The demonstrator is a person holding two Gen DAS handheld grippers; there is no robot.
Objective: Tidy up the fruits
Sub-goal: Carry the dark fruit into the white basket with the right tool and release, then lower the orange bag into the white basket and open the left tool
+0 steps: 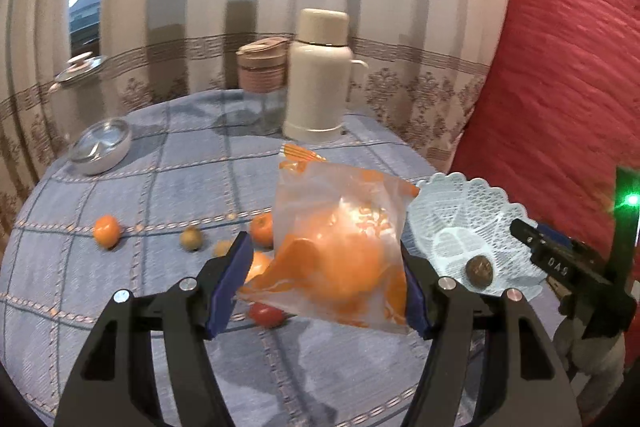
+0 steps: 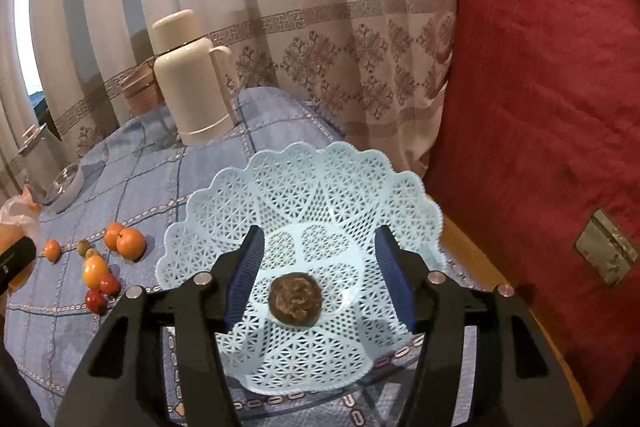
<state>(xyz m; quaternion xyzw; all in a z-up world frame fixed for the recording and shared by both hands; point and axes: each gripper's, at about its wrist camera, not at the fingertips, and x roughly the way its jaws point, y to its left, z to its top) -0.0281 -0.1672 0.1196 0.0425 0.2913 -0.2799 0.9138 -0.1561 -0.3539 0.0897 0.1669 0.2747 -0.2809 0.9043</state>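
My left gripper is shut on a clear plastic bag with an orange inside and holds it above the table. Loose oranges, small green-brown fruits and a red fruit lie on the blue checked cloth. A light blue lace basket holds one brown fruit. My right gripper is open and empty, just above that brown fruit. The basket and the right gripper also show at the right of the left wrist view. The loose fruits lie left of the basket.
A cream thermos, a lidded glass jar and a round steel tin stand at the table's back. A red quilt rises on the right. Patterned curtains hang behind. The table's wooden edge runs beside the basket.
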